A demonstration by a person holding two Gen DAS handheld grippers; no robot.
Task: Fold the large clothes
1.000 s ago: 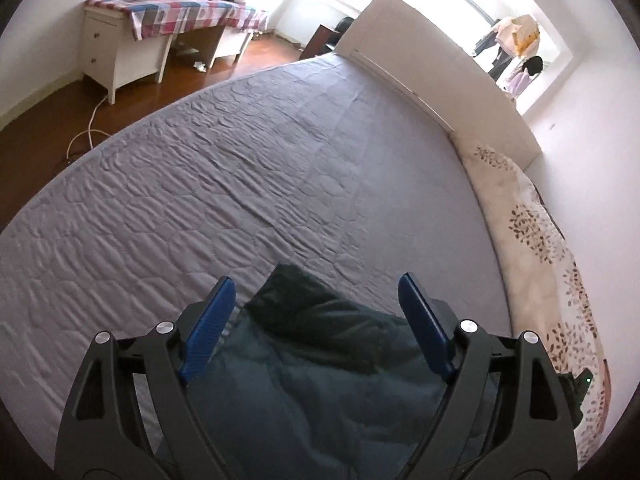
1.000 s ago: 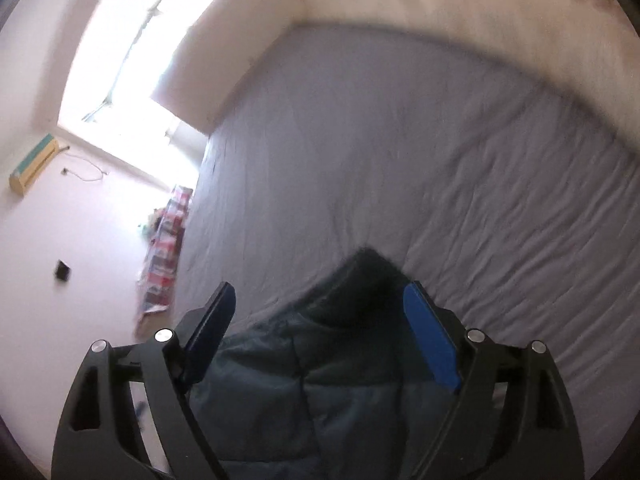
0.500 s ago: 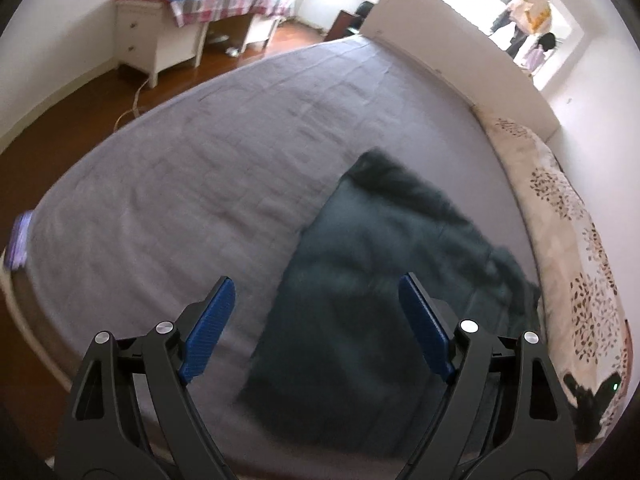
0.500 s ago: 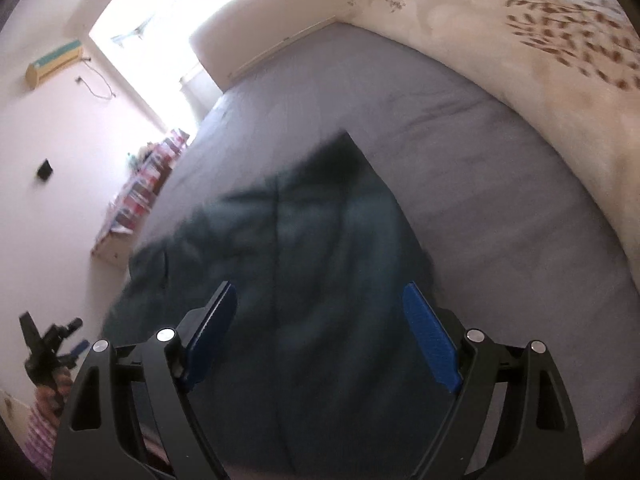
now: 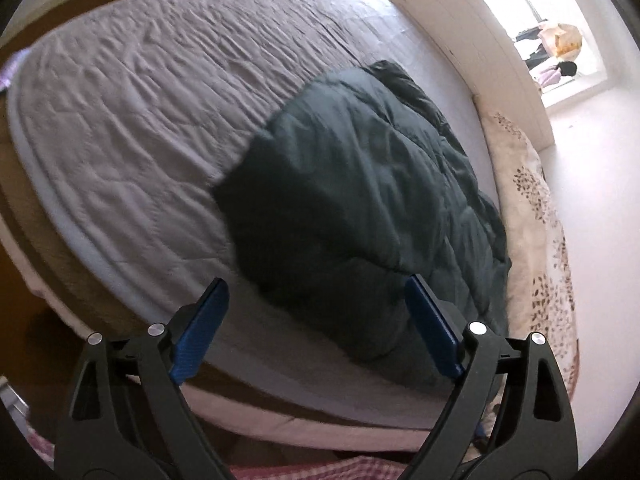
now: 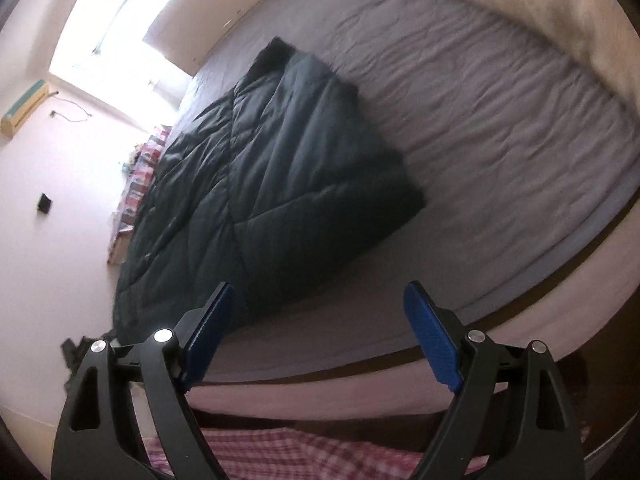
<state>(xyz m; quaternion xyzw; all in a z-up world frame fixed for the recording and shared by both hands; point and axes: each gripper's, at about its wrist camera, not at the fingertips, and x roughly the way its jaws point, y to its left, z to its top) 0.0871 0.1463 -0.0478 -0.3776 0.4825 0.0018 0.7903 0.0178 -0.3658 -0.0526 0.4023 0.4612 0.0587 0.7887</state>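
Both grippers hang with fingers spread wide, gripping nothing; ahead of the left gripper (image 5: 316,326) the dark quilted jacket (image 5: 360,184) lies folded on the grey bed (image 5: 132,112); the right gripper (image 6: 320,330) sees it forward-left.

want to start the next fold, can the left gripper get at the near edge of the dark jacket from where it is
Probably yes. The left gripper is open, empty and pulled back off the bed, and the dark jacket lies flat just ahead of its fingers with nothing between them. It would need to move forward and down.
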